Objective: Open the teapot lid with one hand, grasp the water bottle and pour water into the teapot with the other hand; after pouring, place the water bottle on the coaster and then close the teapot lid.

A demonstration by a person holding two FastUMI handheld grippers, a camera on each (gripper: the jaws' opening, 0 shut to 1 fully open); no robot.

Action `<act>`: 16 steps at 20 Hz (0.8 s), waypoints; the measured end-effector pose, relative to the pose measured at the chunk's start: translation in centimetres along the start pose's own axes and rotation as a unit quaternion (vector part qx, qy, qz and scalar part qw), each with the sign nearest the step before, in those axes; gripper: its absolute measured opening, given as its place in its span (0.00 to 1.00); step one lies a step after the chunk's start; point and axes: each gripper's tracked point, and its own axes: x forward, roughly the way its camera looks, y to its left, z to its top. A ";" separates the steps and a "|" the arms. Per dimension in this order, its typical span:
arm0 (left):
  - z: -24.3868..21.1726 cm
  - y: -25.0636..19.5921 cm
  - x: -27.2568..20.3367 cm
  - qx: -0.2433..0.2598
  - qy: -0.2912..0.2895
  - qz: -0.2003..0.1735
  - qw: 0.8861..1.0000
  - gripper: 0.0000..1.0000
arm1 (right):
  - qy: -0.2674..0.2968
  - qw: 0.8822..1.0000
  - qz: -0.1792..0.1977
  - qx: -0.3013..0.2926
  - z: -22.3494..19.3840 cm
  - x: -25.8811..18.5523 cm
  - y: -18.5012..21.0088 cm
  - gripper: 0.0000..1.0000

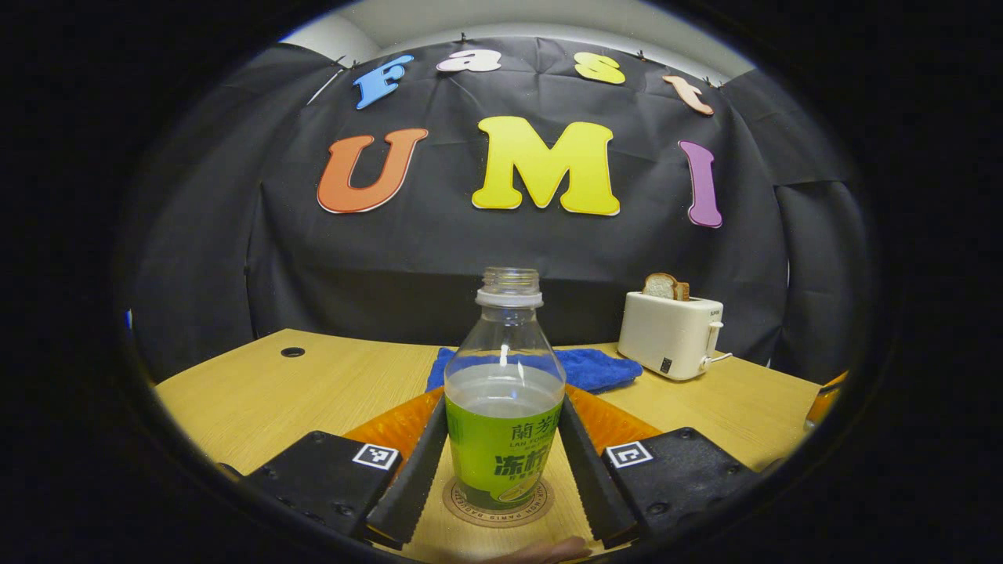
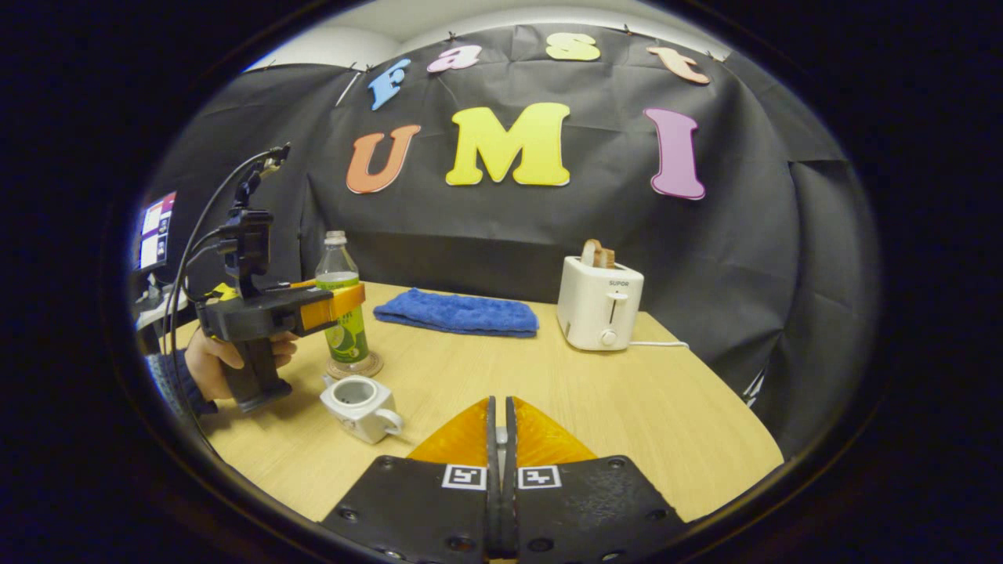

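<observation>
Left gripper (image 1: 501,458) flanks bottle (image 1: 504,399) on coaster (image 1: 497,505).

Clear water bottle (image 1: 505,399) with green label; white teapot (image 2: 360,406); blue towel (image 2: 457,312); cream toaster (image 2: 599,303); pale wood-grain table (image 2: 595,407).

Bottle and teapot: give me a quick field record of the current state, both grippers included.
bottle: upright on coaster, uncapped, partly full
left gripper: fingers on both sides of bottle, contact unclear
teapot: on table, lid off, opening exposed
right gripper: shut; a sliver of something pale shows between its fingers
other: blue towel, toaster with bread
</observation>
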 end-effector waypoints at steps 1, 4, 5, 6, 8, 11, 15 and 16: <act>0.2 0.0 -0.1 0.001 -0.003 0.003 1.000 0.87 | -0.002 1.000 0.002 0.000 0.0 0.0 0.1 0.00; 1.3 0.1 -0.7 -0.002 -0.017 0.007 1.000 1.00 | -0.007 1.000 0.027 0.007 0.2 -0.1 1.0 0.00; 1.5 0.0 -1.1 -0.003 -0.017 0.004 1.000 1.00 | -0.010 0.999 0.044 0.014 0.4 -0.1 1.6 0.00; 1.6 0.2 -1.6 -0.002 -0.019 0.007 1.000 1.00 | -0.016 0.998 0.060 0.027 0.6 -0.2 1.8 0.00; 2.6 0.9 -2.7 0.000 -0.029 0.018 0.999 1.00 | -0.030 0.994 0.092 0.060 1.3 -0.2 2.5 0.00; 3.2 3.0 -5.3 0.018 -0.029 0.060 0.998 1.00 | -0.038 0.985 0.142 0.089 2.0 0.3 4.4 0.00; 4.0 5.5 -9.9 0.031 -0.025 0.108 0.993 1.00 | -0.051 0.975 0.188 0.105 3.9 1.5 6.9 0.00; 3.9 5.8 -11.2 0.023 -0.025 0.113 0.993 1.00 | -0.050 0.972 0.200 0.112 4.2 1.8 7.7 0.00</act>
